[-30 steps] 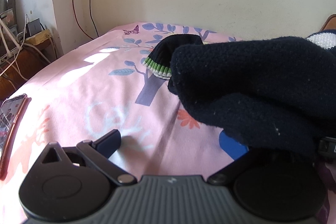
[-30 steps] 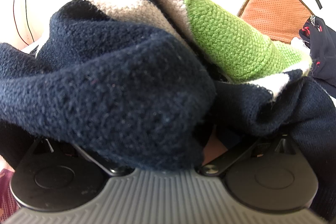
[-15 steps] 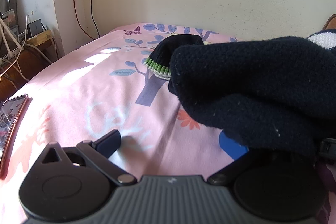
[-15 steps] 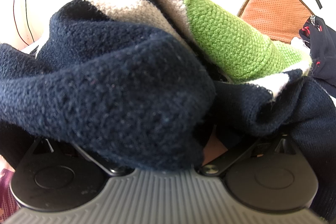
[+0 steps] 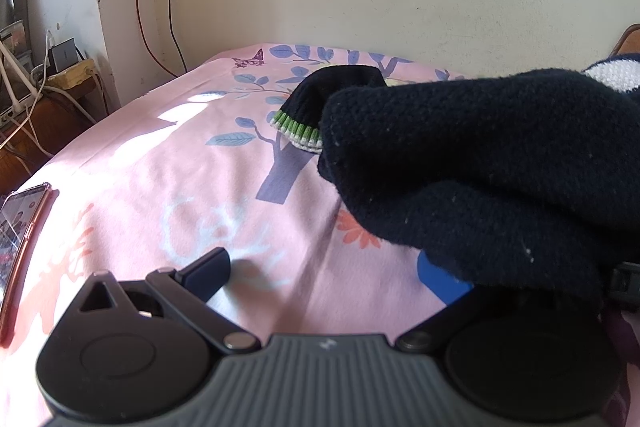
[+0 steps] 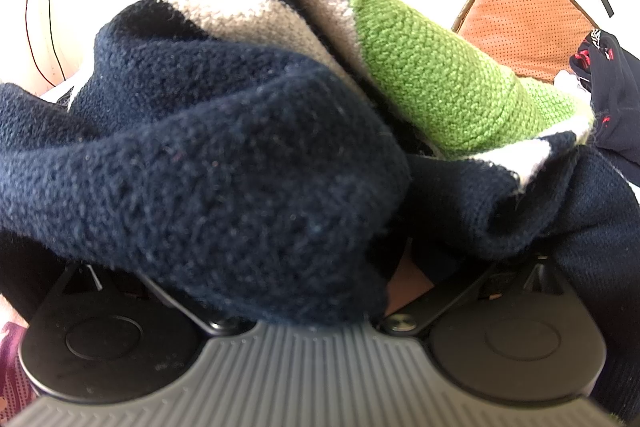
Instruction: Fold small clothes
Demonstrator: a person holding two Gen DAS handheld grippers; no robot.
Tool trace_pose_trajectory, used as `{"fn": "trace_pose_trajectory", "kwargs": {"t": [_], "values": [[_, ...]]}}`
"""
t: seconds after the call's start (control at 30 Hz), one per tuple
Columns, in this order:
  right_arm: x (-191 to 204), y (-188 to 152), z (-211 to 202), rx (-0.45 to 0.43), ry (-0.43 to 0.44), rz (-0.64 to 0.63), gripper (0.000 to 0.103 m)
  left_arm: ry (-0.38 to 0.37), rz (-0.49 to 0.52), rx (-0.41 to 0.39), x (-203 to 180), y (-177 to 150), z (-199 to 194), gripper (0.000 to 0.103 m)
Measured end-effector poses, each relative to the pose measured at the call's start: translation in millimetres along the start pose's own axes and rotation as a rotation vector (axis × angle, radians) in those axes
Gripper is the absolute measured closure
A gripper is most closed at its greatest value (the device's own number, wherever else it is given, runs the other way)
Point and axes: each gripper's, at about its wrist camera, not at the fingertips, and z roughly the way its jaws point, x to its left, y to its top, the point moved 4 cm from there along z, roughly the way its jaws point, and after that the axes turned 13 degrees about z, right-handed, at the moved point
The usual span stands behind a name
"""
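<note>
A small navy knit sweater (image 5: 480, 163) with white and green stripes lies bunched on the pink bed sheet (image 5: 192, 187). One sleeve with a green and white cuff (image 5: 298, 131) stretches out behind it. My left gripper (image 5: 336, 267) is open low over the sheet; its left finger (image 5: 208, 271) is bare and the sweater's fold covers the right one. In the right wrist view the sweater (image 6: 240, 155) is heaped over my right gripper (image 6: 312, 267), hiding both fingers.
A phone (image 5: 20, 227) lies at the bed's left edge. A side table with cables and chargers (image 5: 44, 75) stands at the left wall. A brown headboard (image 6: 524, 19) and another dark garment (image 6: 612, 99) are at the right.
</note>
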Motion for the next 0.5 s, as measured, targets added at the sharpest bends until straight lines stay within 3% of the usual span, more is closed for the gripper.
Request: {"fn": "trace_pose_trajectory", "kwargs": {"t": [0.27, 0.5], "values": [[0.2, -0.2, -0.2, 0.001, 0.002, -0.002, 0.000, -0.044, 0.032, -0.009, 3.4, -3.2, -3.5, 0.000], [-6.7, -7.8, -15.9, 0.011, 0.062, -0.044, 0.000, -0.096, 0.072, -0.016, 10.0, -12.0, -11.4, 0.000]]}}
